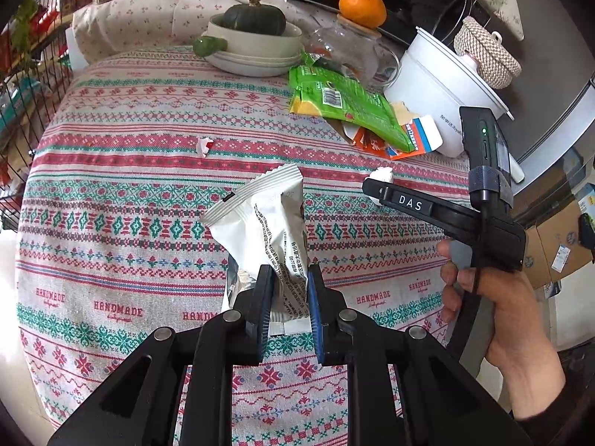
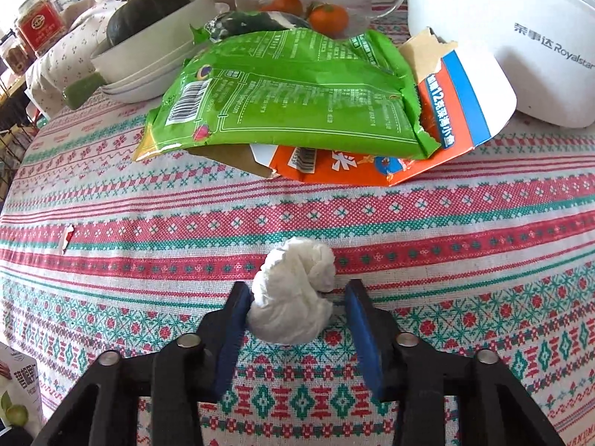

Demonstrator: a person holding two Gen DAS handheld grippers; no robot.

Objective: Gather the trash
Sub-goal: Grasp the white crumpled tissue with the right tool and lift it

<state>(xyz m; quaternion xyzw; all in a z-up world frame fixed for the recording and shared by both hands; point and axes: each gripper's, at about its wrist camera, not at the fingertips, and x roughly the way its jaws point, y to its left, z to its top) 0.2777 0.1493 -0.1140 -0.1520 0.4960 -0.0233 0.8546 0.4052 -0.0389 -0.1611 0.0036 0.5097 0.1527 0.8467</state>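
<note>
My left gripper [image 1: 288, 275] is shut on a crumpled silver-white snack wrapper [image 1: 267, 219], which stands up above the patterned tablecloth [image 1: 130, 193]. My right gripper [image 2: 297, 290] is open on the cloth, and a crumpled white tissue [image 2: 293, 297] lies between its blue pads [image 2: 232, 319]. The left pad touches the tissue and the right one stands apart. In the left wrist view a hand holds the right gripper [image 1: 372, 186] with its tip at the tissue [image 1: 381, 174]. Further back, a green snack bag [image 2: 290, 96] lies on a torn orange and blue carton [image 2: 446, 137]. A small red-white scrap [image 2: 67, 238] lies to the left.
A white rice cooker [image 2: 520, 37] stands at the back right, beside the carton. A cream bowl holding a dark green squash [image 1: 253, 44] and a glass jar [image 1: 349, 48] with an orange [image 1: 361, 6] on top stand at the back. A wire rack [image 1: 22, 85] flanks the table's left edge.
</note>
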